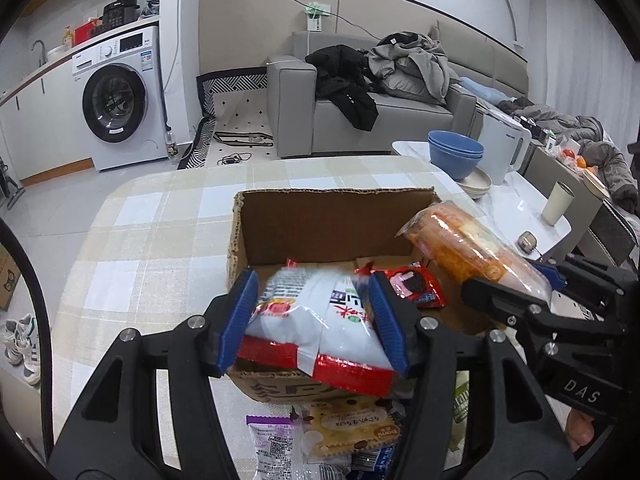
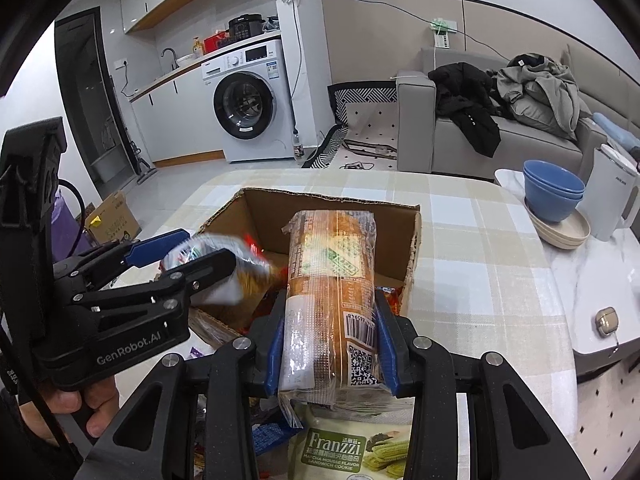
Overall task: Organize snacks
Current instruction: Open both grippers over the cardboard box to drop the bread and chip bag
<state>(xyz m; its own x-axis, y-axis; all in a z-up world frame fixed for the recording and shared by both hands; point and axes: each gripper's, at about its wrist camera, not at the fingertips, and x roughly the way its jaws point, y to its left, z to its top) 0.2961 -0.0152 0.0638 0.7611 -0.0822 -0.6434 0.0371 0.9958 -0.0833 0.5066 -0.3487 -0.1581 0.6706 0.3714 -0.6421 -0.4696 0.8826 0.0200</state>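
Behind your work stand a washing machine point(image 1: 120, 104) and a grey sofa point(image 1: 376, 120) heaped with clothes, and a checked tablecloth covers the surface point(image 1: 160, 240) where an open cardboard box point(image 1: 332, 224) sits. Your left gripper point(image 1: 316, 316) holds a white and red snack bag point(image 1: 316, 320) over the near edge of that box; the blue pads point(image 1: 242, 316) press on both sides of the bag, with the jaws only partly apart around it. Your right gripper point(image 2: 330, 344) is clamped on a long clear-wrapped orange snack pack point(image 2: 332, 280), jaws narrow and pressing its sides, the pack pointing out over the box's near right part. Inside the box lies a small red cookie packet point(image 1: 416, 284). On the surface just in front of the box, below your grippers, more snacks lie loose: a yellow biscuit pack point(image 1: 352, 424), a purple-topped packet point(image 1: 272, 440) and a green Franzzi sandwich cookie bag point(image 2: 352, 452). Stacked blue bowls point(image 1: 456, 152) and a white kettle point(image 1: 504, 148) stand on the side table point(image 1: 520, 204) to the right, well apart from the box.
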